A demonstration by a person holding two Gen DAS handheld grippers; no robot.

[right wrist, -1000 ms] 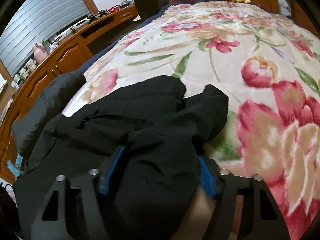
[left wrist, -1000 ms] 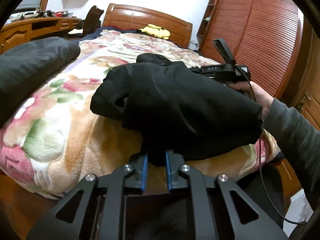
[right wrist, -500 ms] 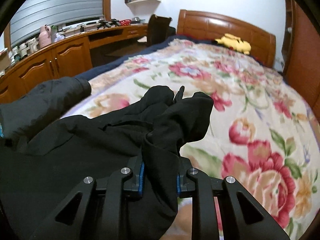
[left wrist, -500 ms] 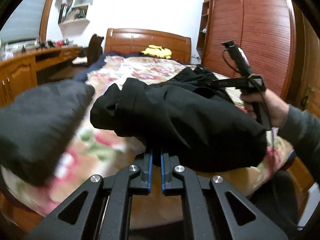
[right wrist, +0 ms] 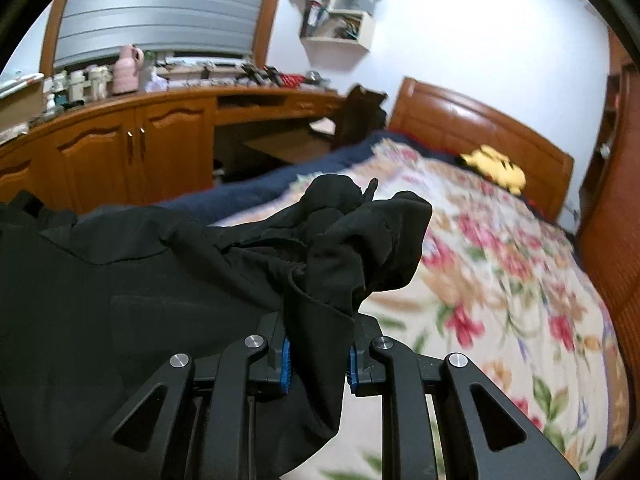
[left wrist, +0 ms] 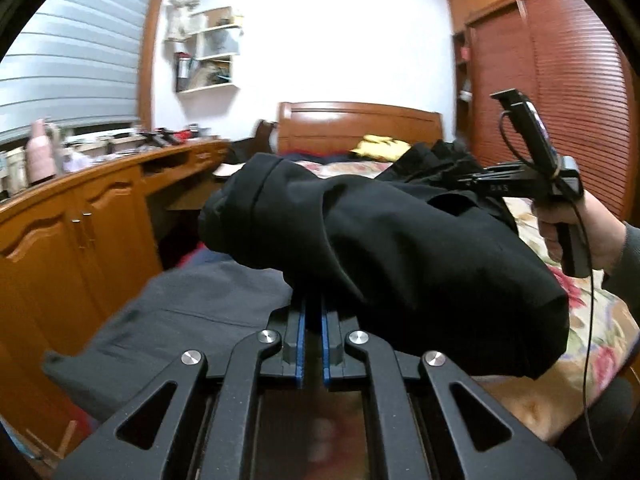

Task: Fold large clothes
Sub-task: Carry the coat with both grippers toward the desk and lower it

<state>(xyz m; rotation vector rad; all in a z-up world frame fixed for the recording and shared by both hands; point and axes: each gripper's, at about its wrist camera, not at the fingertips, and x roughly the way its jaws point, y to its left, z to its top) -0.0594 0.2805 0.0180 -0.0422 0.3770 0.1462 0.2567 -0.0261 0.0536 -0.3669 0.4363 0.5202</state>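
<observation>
A folded black garment [left wrist: 400, 248] hangs lifted in the air between both grippers, above the floral bed [left wrist: 592, 320]. My left gripper [left wrist: 313, 320] is shut on its near lower edge. In the left wrist view the right gripper [left wrist: 468, 178] holds the far end at upper right. In the right wrist view my right gripper [right wrist: 318, 344] is shut on a bunched fold of the black garment [right wrist: 200, 280], which spreads to the left. A dark grey garment [left wrist: 180, 320] lies folded below the black one at the bed's left edge.
Wooden cabinets and a cluttered desk [left wrist: 100, 208] run along the left. A red-brown louvred wardrobe [left wrist: 560, 100] stands on the right. A yellow plush toy [right wrist: 496, 168] lies by the headboard [right wrist: 480, 128]. A dark chair [right wrist: 360, 116] stands by the desk.
Both grippers have lifted the black garment off the bed and swung it left toward the dark grey garment. The right gripper closed on the fabric a second ago and stays shut.
</observation>
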